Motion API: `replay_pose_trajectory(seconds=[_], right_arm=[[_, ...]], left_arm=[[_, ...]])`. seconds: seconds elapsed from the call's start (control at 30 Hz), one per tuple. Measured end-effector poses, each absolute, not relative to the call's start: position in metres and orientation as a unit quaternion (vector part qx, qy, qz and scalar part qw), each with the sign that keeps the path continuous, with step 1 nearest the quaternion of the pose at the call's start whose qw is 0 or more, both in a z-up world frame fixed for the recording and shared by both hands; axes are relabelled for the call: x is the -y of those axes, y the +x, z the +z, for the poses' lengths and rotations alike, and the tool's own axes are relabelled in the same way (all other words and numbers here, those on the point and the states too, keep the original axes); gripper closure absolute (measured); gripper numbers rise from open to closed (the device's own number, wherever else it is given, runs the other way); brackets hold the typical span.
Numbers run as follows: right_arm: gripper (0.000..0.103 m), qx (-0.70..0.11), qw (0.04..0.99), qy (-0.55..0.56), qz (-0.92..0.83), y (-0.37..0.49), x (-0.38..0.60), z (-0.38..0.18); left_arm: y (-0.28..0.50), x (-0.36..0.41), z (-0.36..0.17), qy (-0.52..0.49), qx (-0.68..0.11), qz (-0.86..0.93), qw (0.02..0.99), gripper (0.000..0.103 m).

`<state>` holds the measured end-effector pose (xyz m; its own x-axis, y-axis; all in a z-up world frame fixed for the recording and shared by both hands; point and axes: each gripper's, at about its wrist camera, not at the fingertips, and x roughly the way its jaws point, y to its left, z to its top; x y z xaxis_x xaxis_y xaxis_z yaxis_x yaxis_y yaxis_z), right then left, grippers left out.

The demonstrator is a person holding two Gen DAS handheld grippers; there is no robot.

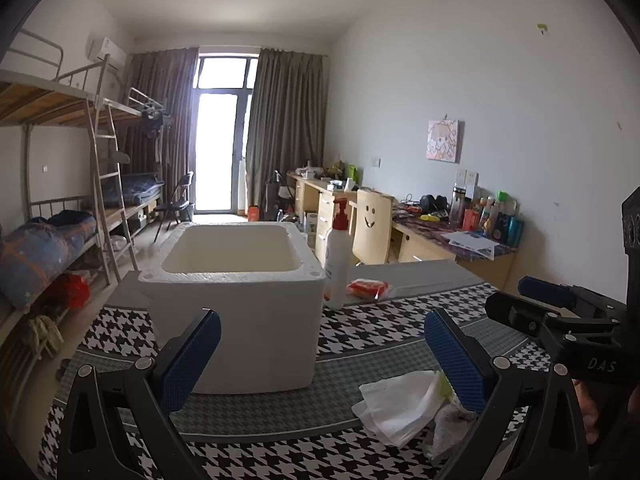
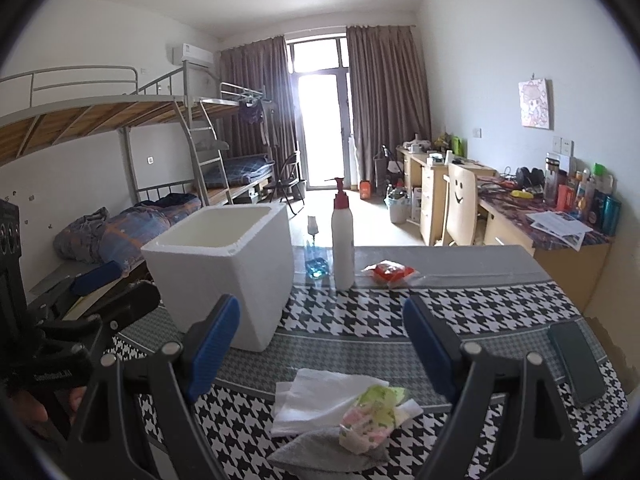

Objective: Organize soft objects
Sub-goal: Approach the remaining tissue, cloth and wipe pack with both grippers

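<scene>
A small heap of soft things lies on the houndstooth tablecloth (image 2: 460,308): white tissues (image 2: 320,396), a flowered pink-and-green cloth (image 2: 372,416) and a grey cloth (image 2: 320,456). In the left wrist view the tissues (image 1: 400,404) lie low on the right, partly behind one finger. A white foam box (image 1: 240,300), open on top and empty, stands behind the heap; the right wrist view has the box (image 2: 224,276) left of centre. My left gripper (image 1: 322,354) is open before the box. My right gripper (image 2: 322,344) is open above the heap, touching nothing.
A white pump bottle (image 2: 343,240) with a red top, a blue-tinted spray bottle (image 2: 316,256) and a red packet (image 2: 390,272) stand behind the box. A dark phone (image 2: 576,364) lies at the table's right edge. Bunk beds left, cluttered desks right.
</scene>
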<state>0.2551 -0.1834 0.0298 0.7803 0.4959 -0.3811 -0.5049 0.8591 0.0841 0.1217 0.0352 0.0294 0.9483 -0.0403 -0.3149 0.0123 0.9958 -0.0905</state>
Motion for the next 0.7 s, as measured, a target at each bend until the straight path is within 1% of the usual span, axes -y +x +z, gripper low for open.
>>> replay_pose_trajectory(seconds=[0.7], right_arm=[[0.016,-0.223,0.946,0.001,0.234,0.254,0.203,0.007]], left_arm=[[0.128,-0.019,0.009,-0.046,-0.185,-0.044,0.981,0.001]])
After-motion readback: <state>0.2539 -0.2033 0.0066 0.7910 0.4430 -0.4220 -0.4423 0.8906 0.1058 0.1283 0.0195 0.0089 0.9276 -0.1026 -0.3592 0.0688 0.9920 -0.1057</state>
